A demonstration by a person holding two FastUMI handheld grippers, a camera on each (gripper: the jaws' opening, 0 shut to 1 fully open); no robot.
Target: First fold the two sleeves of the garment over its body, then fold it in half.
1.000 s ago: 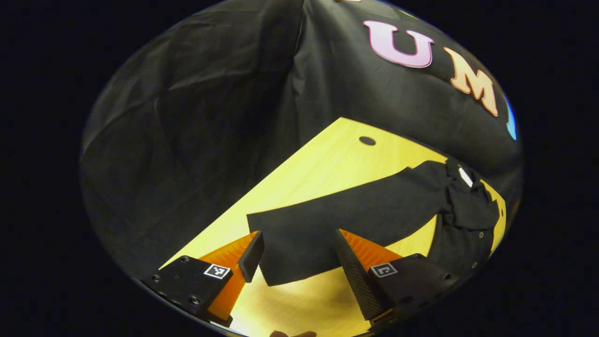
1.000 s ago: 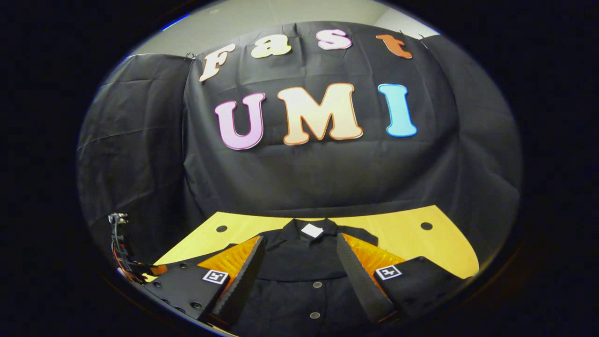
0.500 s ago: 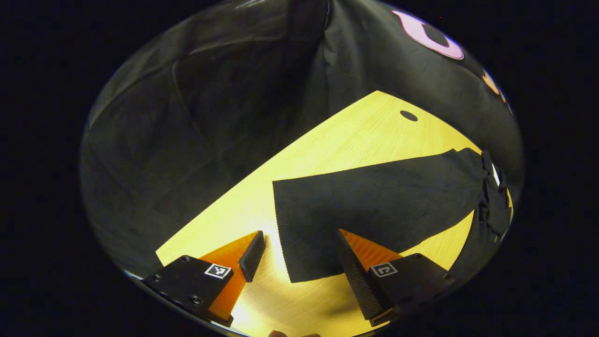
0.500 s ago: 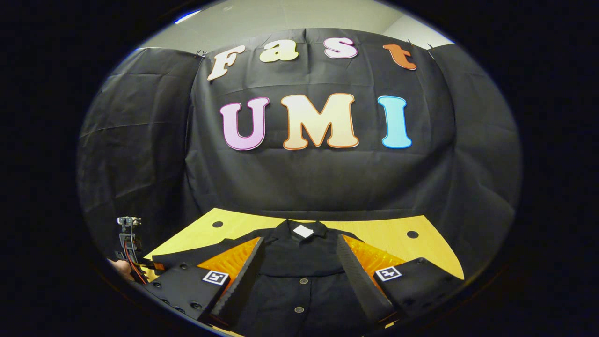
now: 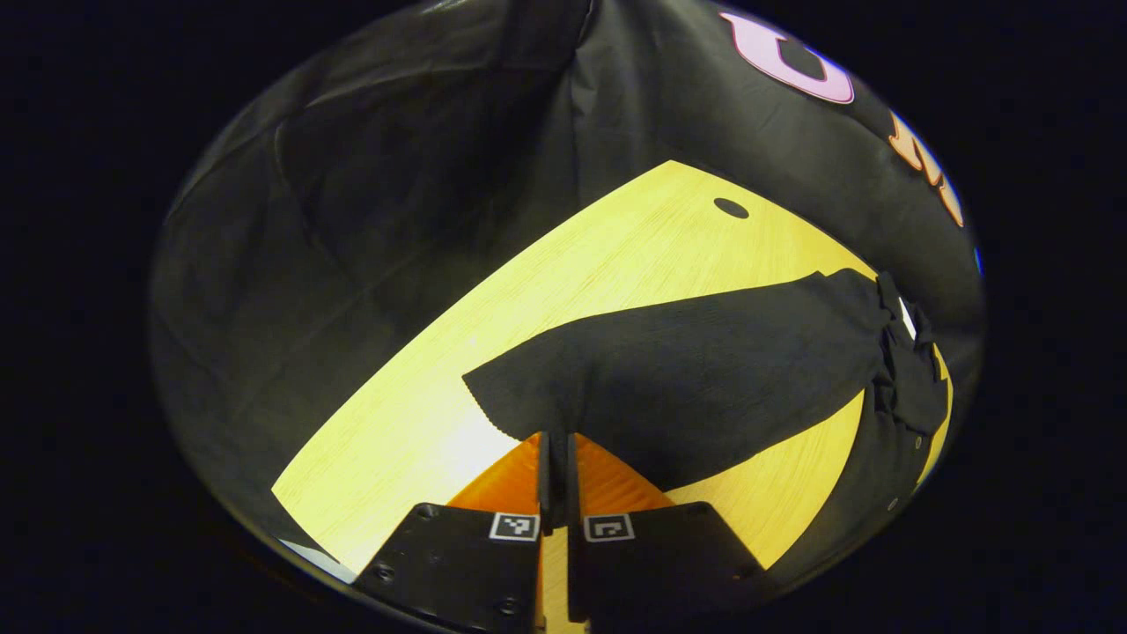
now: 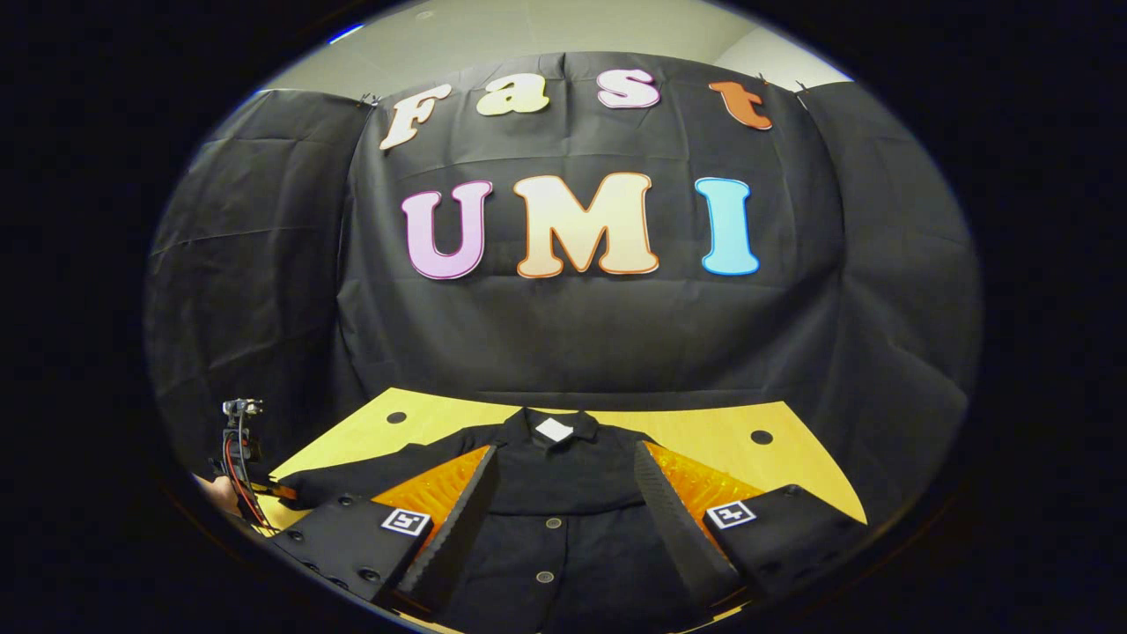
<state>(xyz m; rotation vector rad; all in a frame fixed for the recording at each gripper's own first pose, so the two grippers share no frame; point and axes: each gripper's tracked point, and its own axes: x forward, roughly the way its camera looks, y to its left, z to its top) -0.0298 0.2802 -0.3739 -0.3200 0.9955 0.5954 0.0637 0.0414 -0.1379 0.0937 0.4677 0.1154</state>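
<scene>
A black button-up shirt (image 6: 563, 502) lies flat on the yellow table (image 6: 704, 431), collar and white tag (image 6: 555, 429) at the far side. In the left gripper view one sleeve (image 5: 704, 370) stretches out from the body (image 5: 889, 458) toward me. My left gripper (image 5: 555, 449) is shut on the near edge of that sleeve's end, and the cloth puckers up at the fingers. My right gripper (image 6: 565, 451) hangs open above the shirt's chest with nothing between its fingers. The left gripper (image 6: 238, 458), with its cables, also appears at the far left of the right gripper view.
The table (image 5: 563, 282) has a round hole (image 5: 731, 209) near its back left corner and another (image 6: 762, 437) at the back right. Black cloth walls close the booth behind and on both sides. Bare wood lies left of the sleeve.
My left gripper has closed from wide open onto the sleeve's end, and the cloth has bunched slightly there. The right gripper stays open over the shirt, barely shifted.
</scene>
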